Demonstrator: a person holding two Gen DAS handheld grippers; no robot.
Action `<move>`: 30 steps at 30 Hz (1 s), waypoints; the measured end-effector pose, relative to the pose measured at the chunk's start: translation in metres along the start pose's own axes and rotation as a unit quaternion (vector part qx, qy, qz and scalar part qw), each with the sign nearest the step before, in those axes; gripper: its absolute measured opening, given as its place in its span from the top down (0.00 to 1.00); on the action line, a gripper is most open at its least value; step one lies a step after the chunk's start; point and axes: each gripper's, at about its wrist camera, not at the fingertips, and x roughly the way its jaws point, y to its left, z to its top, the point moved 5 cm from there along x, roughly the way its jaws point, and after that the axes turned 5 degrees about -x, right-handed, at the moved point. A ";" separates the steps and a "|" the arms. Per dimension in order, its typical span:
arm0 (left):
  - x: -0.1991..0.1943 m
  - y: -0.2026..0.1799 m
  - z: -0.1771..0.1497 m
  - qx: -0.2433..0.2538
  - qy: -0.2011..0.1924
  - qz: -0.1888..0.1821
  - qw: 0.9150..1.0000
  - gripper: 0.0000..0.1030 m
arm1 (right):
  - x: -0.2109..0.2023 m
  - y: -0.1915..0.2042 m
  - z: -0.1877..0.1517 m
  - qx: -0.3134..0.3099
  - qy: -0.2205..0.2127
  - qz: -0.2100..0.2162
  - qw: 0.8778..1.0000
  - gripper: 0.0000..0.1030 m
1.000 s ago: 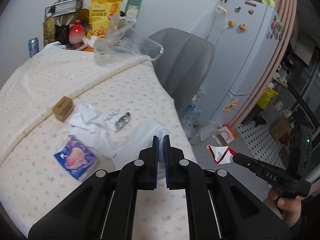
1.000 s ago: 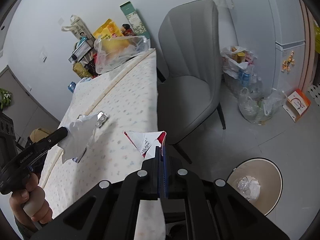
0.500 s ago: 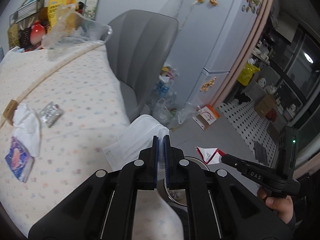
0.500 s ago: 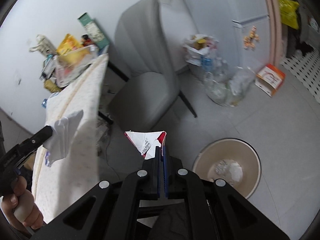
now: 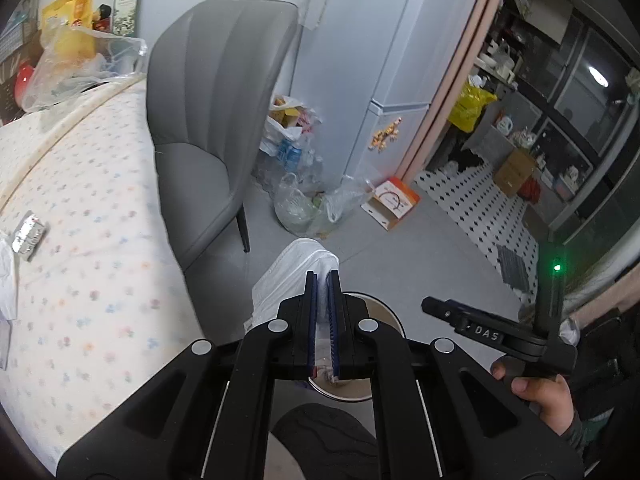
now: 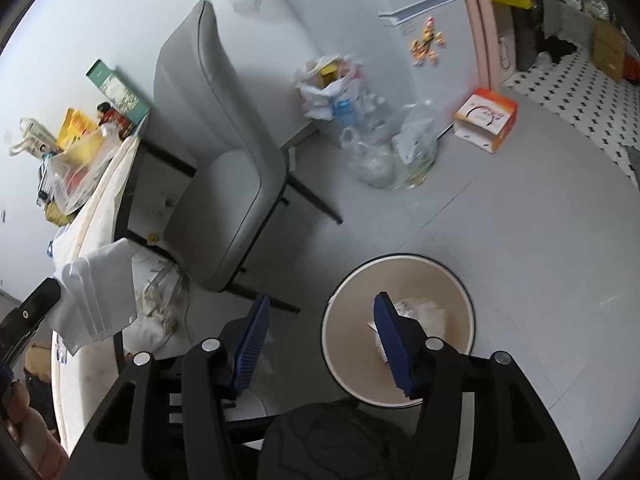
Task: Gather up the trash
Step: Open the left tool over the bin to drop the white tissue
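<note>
My left tool (image 5: 323,280) pinches the white mask (image 5: 294,272) above the bin (image 6: 400,320) | my right tool (image 6: 320,332) spread wide, holding nothing, over the bin | risk: mask is limp, may drift past the rim onto the floor.

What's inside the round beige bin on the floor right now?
Crumpled white paper scraps lie in the round beige bin; the open right gripper and its fingers hide part of the bottom.
</note>
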 end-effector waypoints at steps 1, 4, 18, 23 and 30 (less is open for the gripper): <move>0.003 -0.004 -0.001 0.002 0.003 -0.001 1.000 0.94 | -0.001 -0.002 -0.001 0.004 0.001 0.003 1.000 0.47; 0.013 -0.012 -0.004 0.008 0.014 -0.004 1.000 0.94 | -0.009 -0.013 -0.005 0.010 -0.004 -0.005 1.000 0.46; 0.062 -0.088 -0.022 0.055 0.066 -0.052 0.995 0.94 | -0.073 -0.070 -0.003 0.045 -0.056 -0.049 0.996 0.23; 0.084 -0.108 -0.032 0.062 0.093 -0.066 0.992 0.94 | -0.084 -0.086 -0.007 0.054 -0.058 -0.059 0.995 0.22; 0.098 -0.113 -0.042 0.054 0.112 -0.078 0.989 0.44 | -0.091 -0.094 -0.012 0.062 -0.060 -0.069 0.994 0.18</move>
